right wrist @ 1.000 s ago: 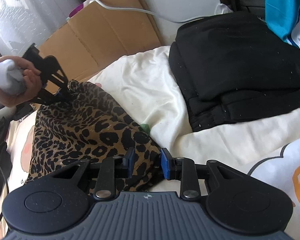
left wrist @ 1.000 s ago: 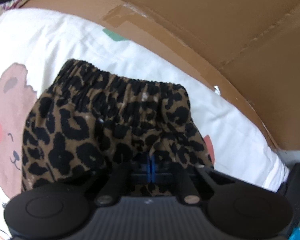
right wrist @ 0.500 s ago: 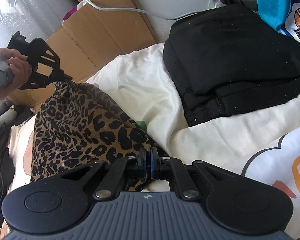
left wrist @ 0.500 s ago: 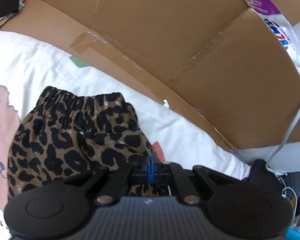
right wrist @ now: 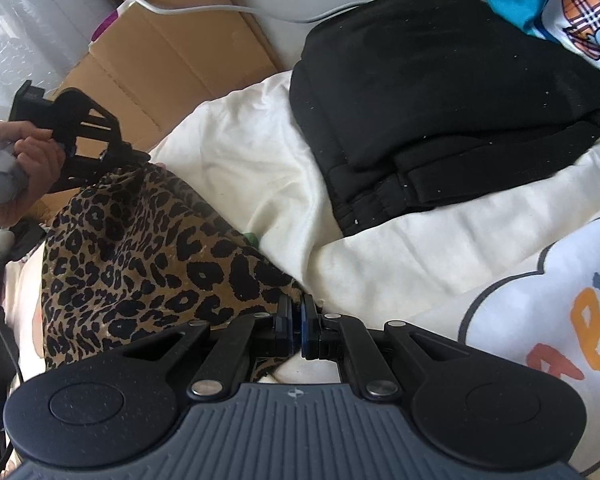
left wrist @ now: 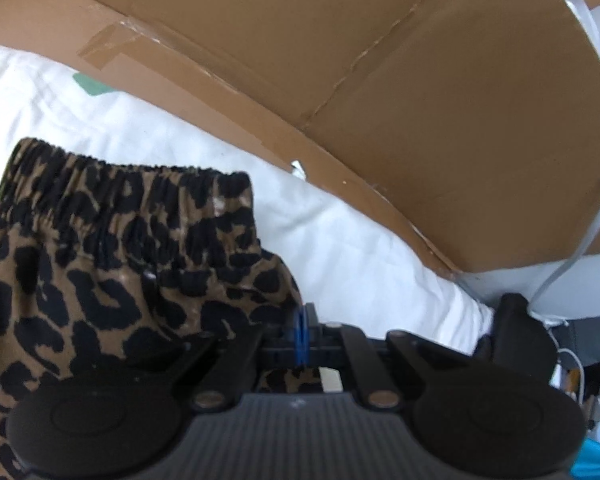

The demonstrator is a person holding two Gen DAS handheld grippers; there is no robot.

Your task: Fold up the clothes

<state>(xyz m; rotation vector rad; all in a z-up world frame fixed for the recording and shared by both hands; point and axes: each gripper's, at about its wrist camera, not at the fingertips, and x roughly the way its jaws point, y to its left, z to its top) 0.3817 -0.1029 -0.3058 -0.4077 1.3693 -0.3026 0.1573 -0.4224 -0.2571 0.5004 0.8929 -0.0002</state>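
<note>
Leopard-print fabric, a small garment with a gathered elastic waistband (left wrist: 120, 184), fills the lower left of the left wrist view and the left-centre of the right wrist view; these leopard-print shorts (right wrist: 148, 264) are lifted partly off the bedding and stretched between the two tools. At far left of the right wrist view a hand (right wrist: 18, 176) carries the left tool (right wrist: 130, 158), clenched on one edge of the cloth; the left wrist view shows its blue pads pressed together on the fabric at lower centre. At lower centre of the right wrist view, the right tool (right wrist: 297, 326) is likewise clenched on the opposite edge. By this evidence the fold is judged to be at an early stage: the garment is gripped at two points, but no crease is laid and the piece is not yet set flat; bringing one half over the other, and stacking, remain. The surface is a white printed bed cover (right wrist: 420, 248), rumpled, with cartoon lettering at lower right. To the right of centre lies a folded black garment (right wrist: 440, 92), probably finished, and at upper right a turquoise printed item (right wrist: 540, 4). Flattened cardboard (left wrist: 380, 60) bounds the bed across the top of the left wrist view, with a white cable (right wrist: 204, 9) trailing over it.
</note>
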